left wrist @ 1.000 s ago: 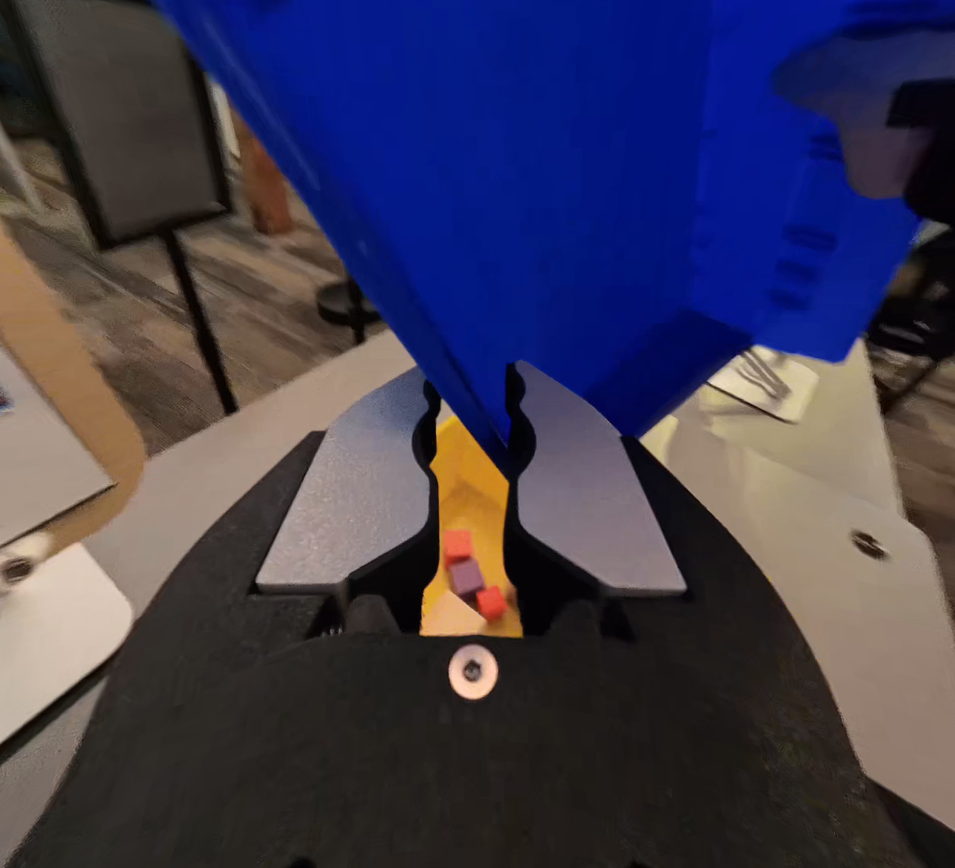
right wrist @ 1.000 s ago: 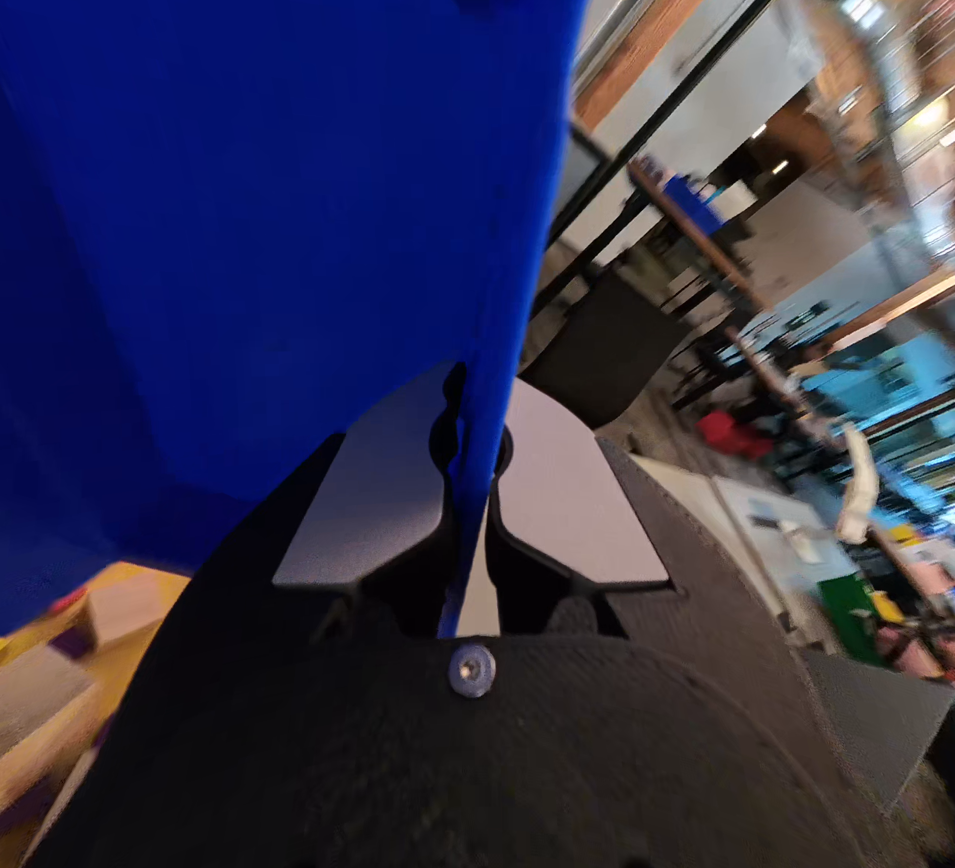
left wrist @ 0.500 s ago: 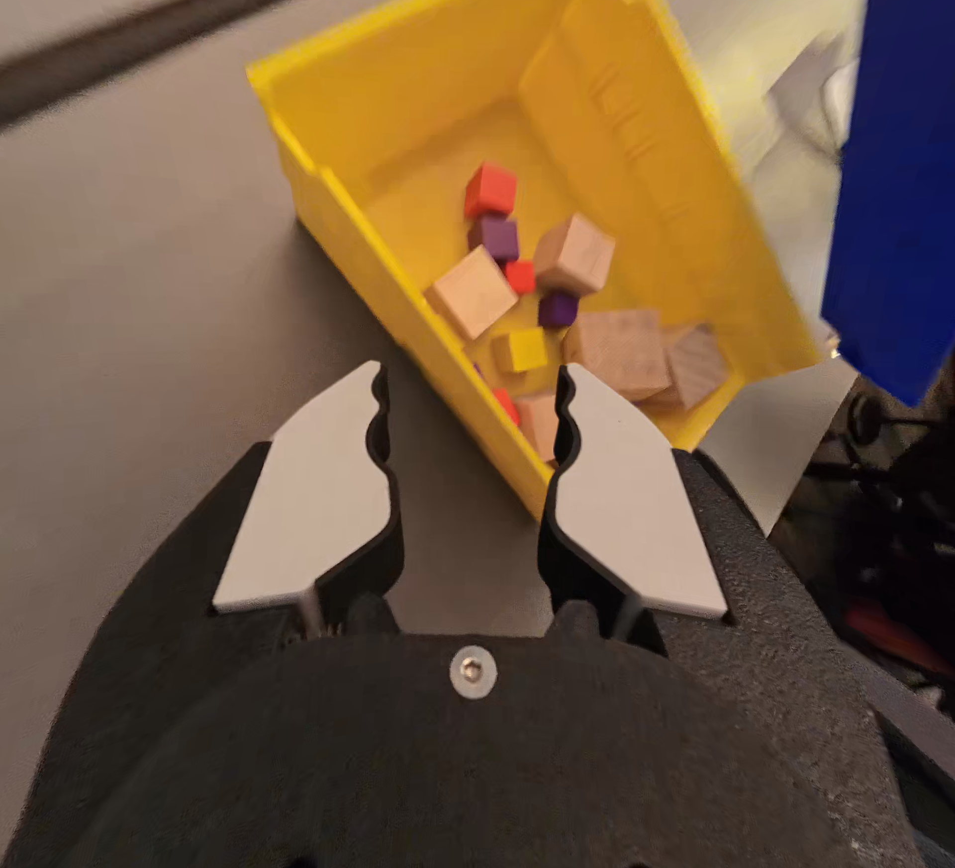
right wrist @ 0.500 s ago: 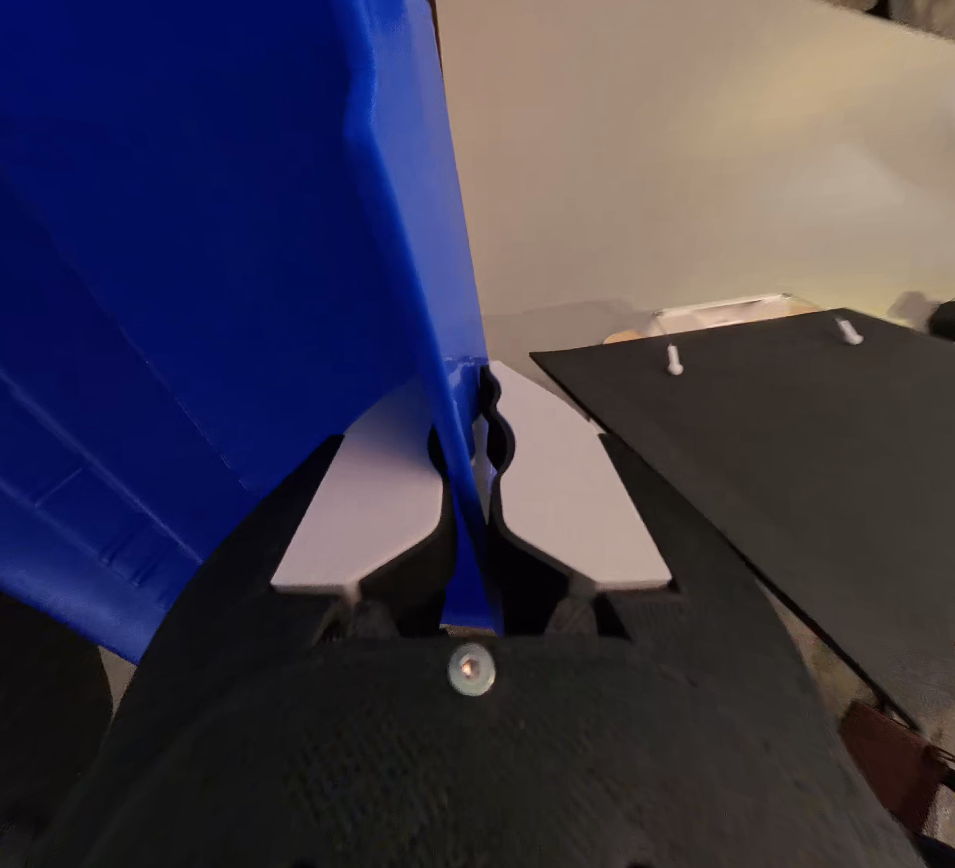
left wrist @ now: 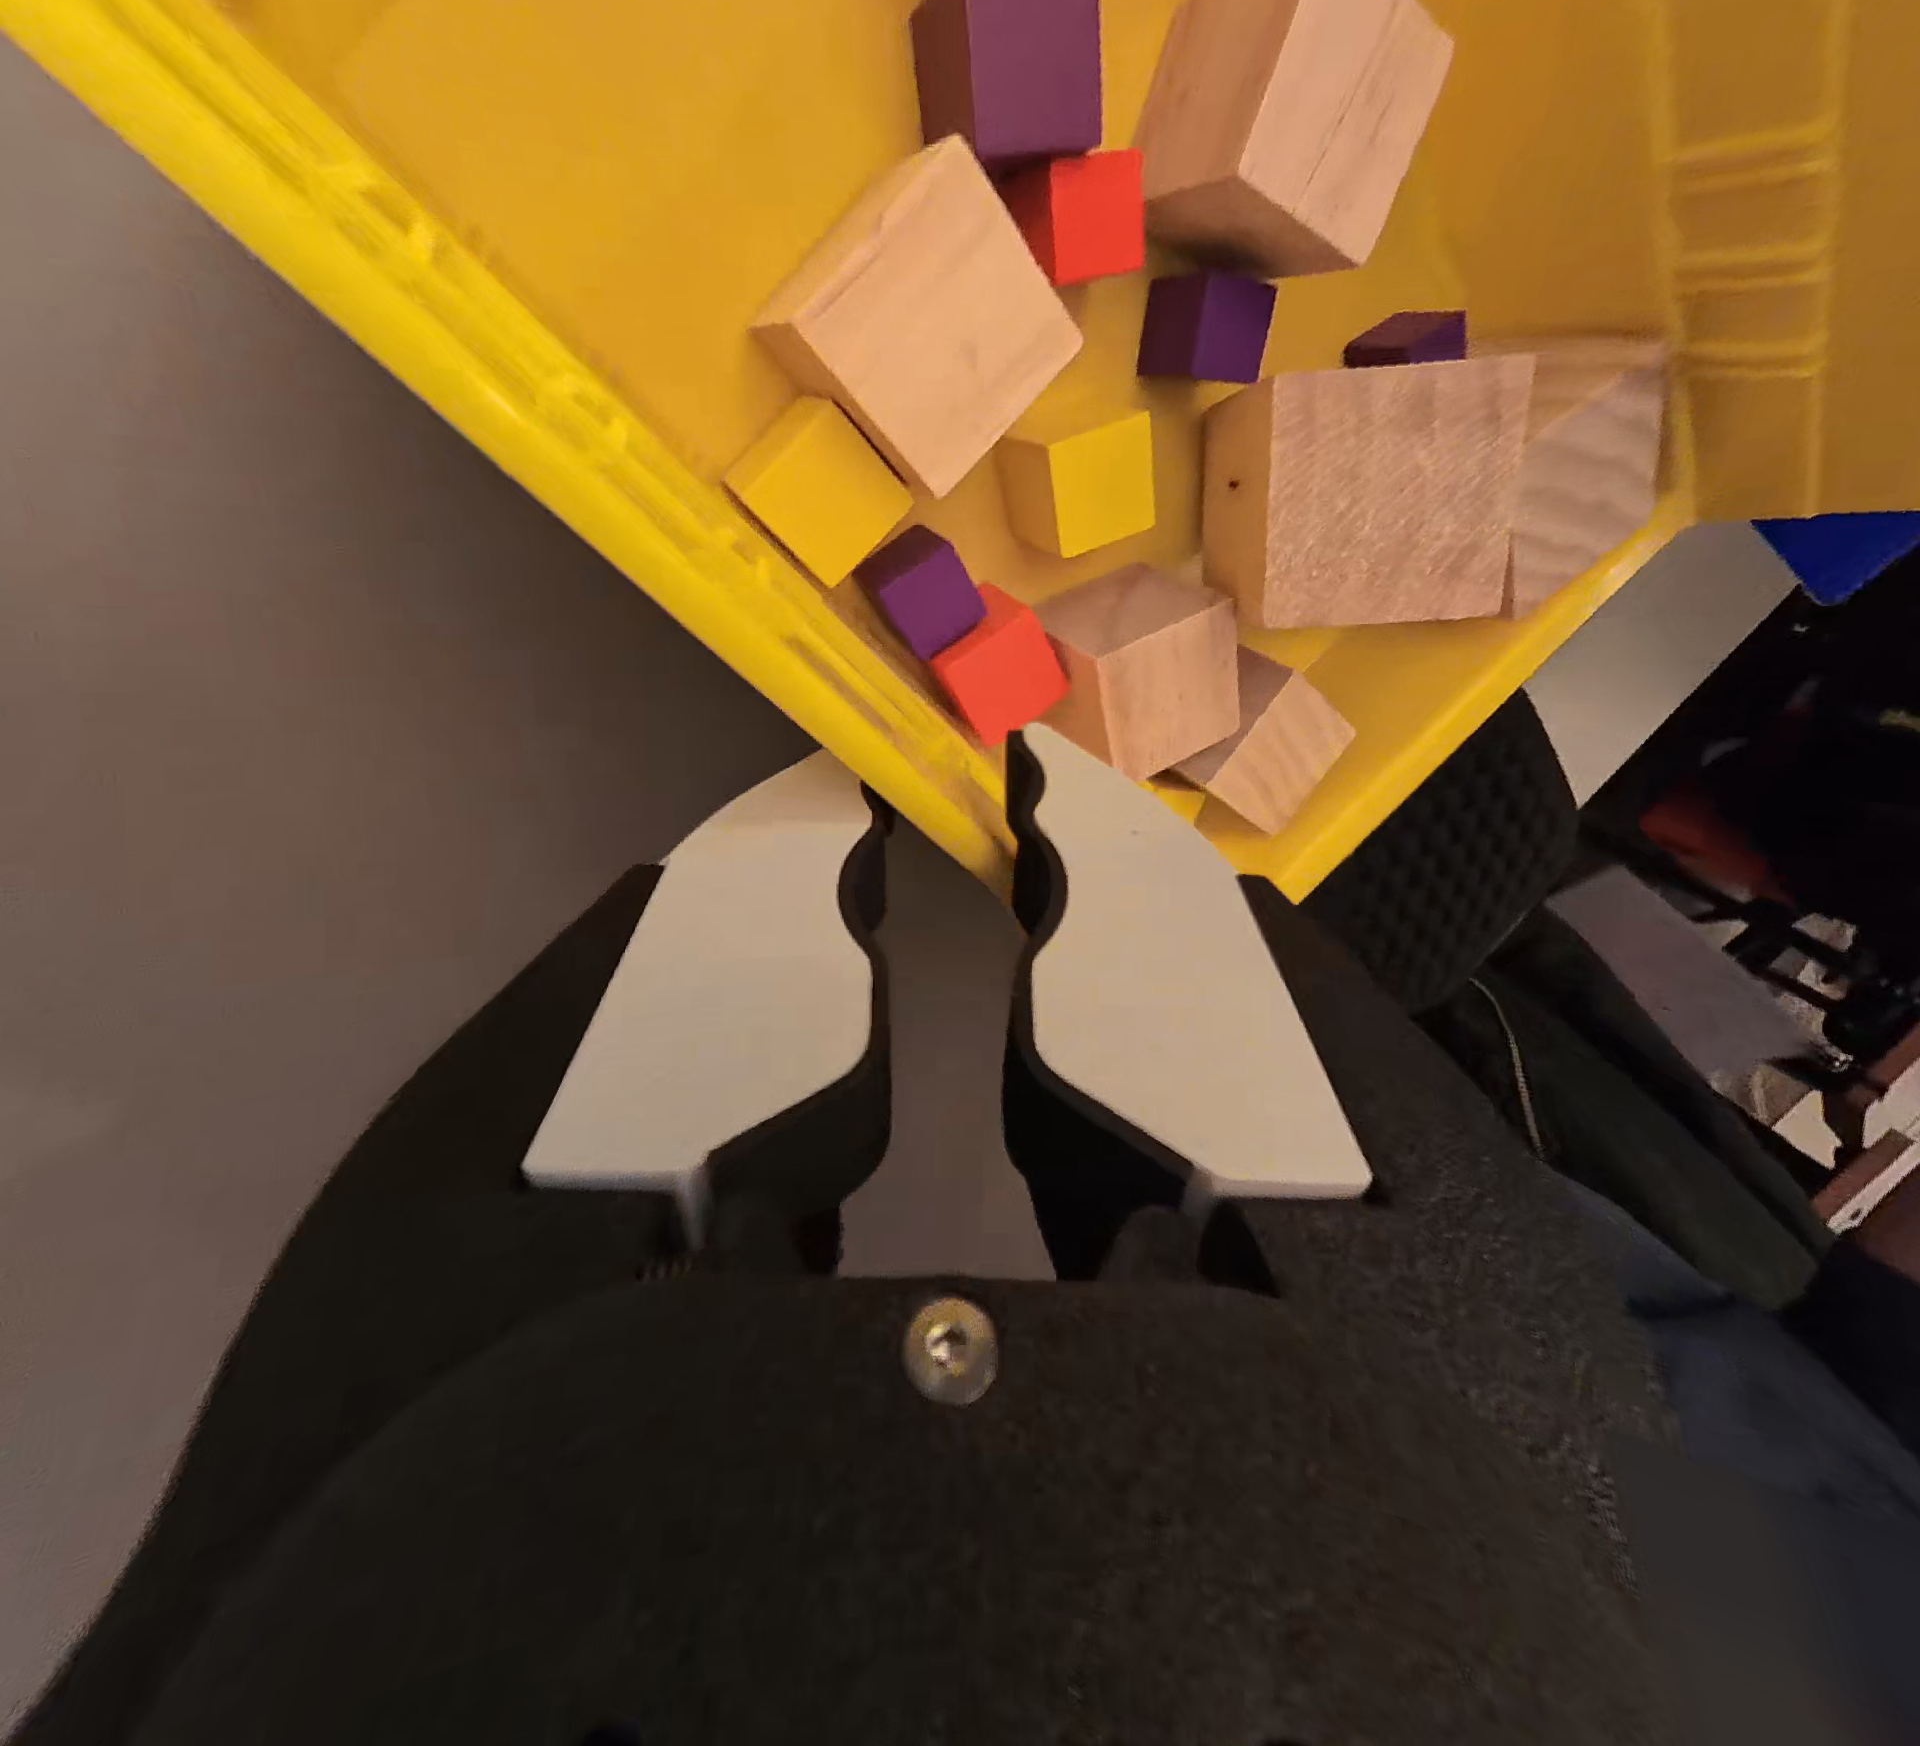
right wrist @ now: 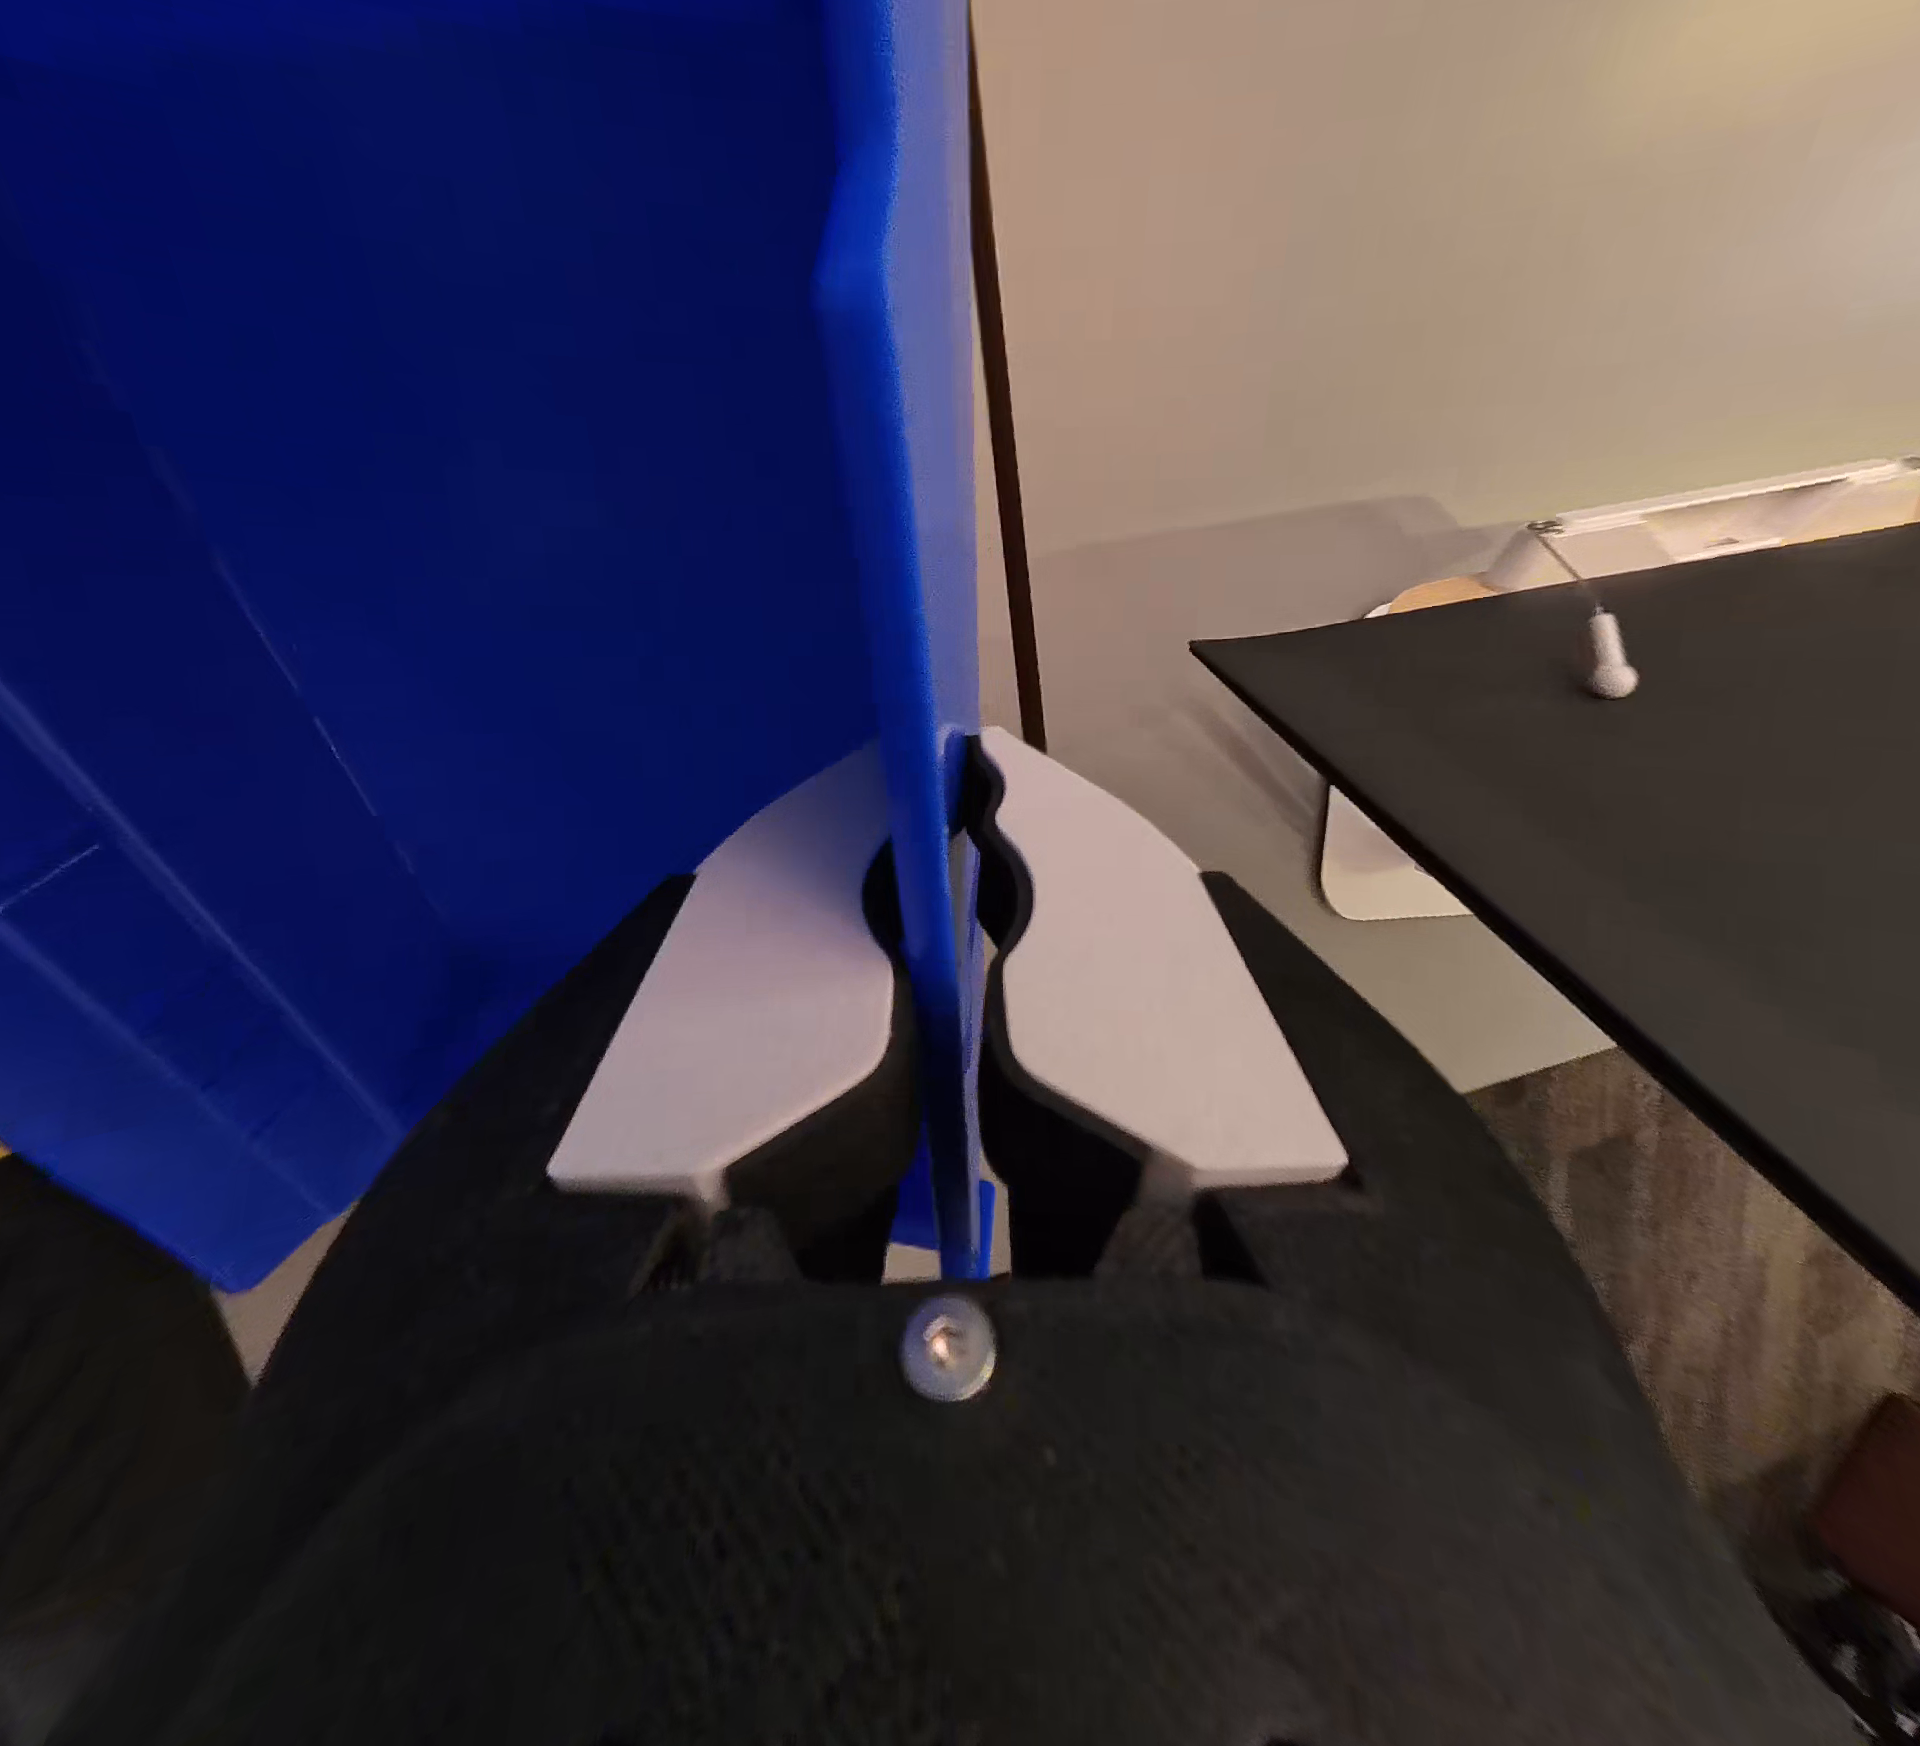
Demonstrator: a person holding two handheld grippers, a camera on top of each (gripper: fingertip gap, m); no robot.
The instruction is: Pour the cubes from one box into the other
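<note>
A yellow box (left wrist: 520, 138) fills the top of the left wrist view and holds several cubes: plain wooden ones (left wrist: 914, 314), red (left wrist: 1081, 216), purple (left wrist: 1029, 55) and yellow (left wrist: 1091, 481). My left gripper (left wrist: 940, 761) is shut on the yellow box's side wall near its front corner, one finger inside and one outside. My right gripper (right wrist: 935, 751) is shut on the side wall of a blue box (right wrist: 468, 346), which fills the left of the right wrist view; its inside is hidden. A corner of the blue box (left wrist: 1839, 553) shows past the yellow box.
The grey table (left wrist: 260, 657) lies left of the yellow box. In the right wrist view a black board (right wrist: 1662, 813) with a white pin (right wrist: 1608, 657) juts in from the right over the table (right wrist: 1351, 190), with carpet (right wrist: 1714, 1229) below.
My left gripper let go of the blue box, opened, moved down to the yellow box and closed on its wall. My right gripper swung the blue box down and away to the right.
</note>
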